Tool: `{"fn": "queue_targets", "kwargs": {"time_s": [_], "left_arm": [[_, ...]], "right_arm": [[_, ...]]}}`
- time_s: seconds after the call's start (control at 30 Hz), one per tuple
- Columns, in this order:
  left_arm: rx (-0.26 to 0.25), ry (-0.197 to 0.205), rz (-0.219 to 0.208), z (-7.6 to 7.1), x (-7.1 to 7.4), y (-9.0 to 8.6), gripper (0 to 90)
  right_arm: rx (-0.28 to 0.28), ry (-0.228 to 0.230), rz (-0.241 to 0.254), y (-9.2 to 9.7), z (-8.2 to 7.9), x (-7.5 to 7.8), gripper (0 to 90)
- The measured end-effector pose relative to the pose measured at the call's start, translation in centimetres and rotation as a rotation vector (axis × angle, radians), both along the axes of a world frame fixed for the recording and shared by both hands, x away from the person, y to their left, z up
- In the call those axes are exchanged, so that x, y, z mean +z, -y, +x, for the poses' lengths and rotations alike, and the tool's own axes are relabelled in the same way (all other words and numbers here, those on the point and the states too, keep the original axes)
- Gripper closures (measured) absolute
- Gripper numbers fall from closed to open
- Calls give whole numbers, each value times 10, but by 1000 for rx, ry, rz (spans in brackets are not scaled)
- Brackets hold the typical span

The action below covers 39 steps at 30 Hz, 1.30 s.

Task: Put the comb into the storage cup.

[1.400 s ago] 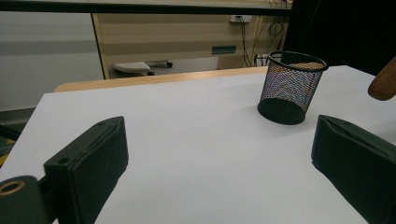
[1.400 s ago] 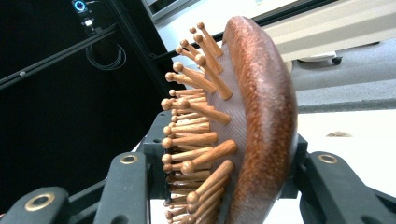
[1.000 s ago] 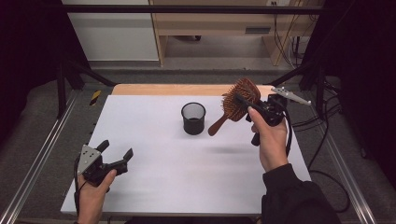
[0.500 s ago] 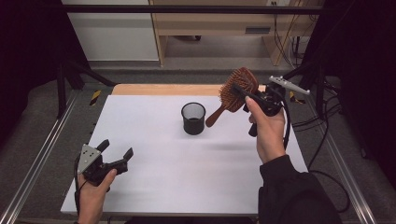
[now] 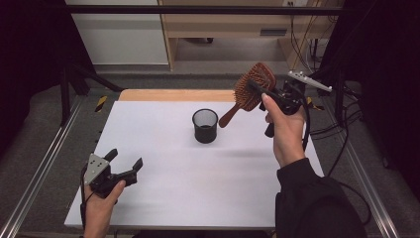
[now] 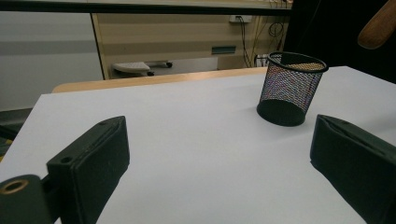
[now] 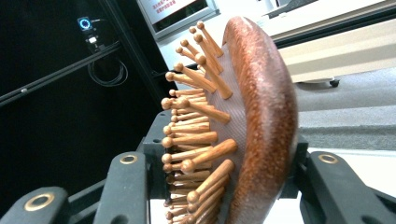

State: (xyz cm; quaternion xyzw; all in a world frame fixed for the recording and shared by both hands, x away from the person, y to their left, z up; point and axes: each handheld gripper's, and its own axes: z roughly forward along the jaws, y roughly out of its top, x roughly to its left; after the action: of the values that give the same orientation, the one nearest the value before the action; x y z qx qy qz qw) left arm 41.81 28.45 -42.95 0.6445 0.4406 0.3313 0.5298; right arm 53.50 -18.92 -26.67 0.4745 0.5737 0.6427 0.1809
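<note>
Nearest to the person, the left gripper (image 5: 124,171) rests low over the front-left part of the white table (image 5: 158,134), its jaws spread wide with nothing between them; farther in, near the middle of the table, the black mesh cup (image 5: 205,125) stands upright, and as far as its rim shows, I judge it empty; beyond and to the right of it, the right gripper (image 5: 265,94) is in the air, its jaws pinching the head of the wooden hairbrush (image 5: 253,85), one jaw on the bristle side and one on the smooth back; the long axis of the brush slants, with the handle pointing down and toward the cup and the head up and away; the handle tip hangs above and just to the right of the rim, not yet over the opening; so the right hand is the nearer one, and the next move probably needs the handle brought over the mouth and lowered.
</note>
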Motion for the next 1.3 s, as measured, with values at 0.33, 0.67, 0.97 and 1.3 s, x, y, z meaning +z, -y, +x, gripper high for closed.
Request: {"fn": "queue_targets", "kwargs": {"time_s": [0.33,0.67,0.97,1.3], "left_arm": [[-7,3,-10,1,1,3,53],[5,4,-22,1,2,2,54],[9,8,-16,0,2,0,56],[-9,0,-15,2,1,3,56]], "right_arm": [[-24,0,19,-3,6,5,518],[-25,-12,24,-6,12,6,518],[-23,7,36,-6,13,16,517],[-13,11,32,-12,18,19,517]]}}
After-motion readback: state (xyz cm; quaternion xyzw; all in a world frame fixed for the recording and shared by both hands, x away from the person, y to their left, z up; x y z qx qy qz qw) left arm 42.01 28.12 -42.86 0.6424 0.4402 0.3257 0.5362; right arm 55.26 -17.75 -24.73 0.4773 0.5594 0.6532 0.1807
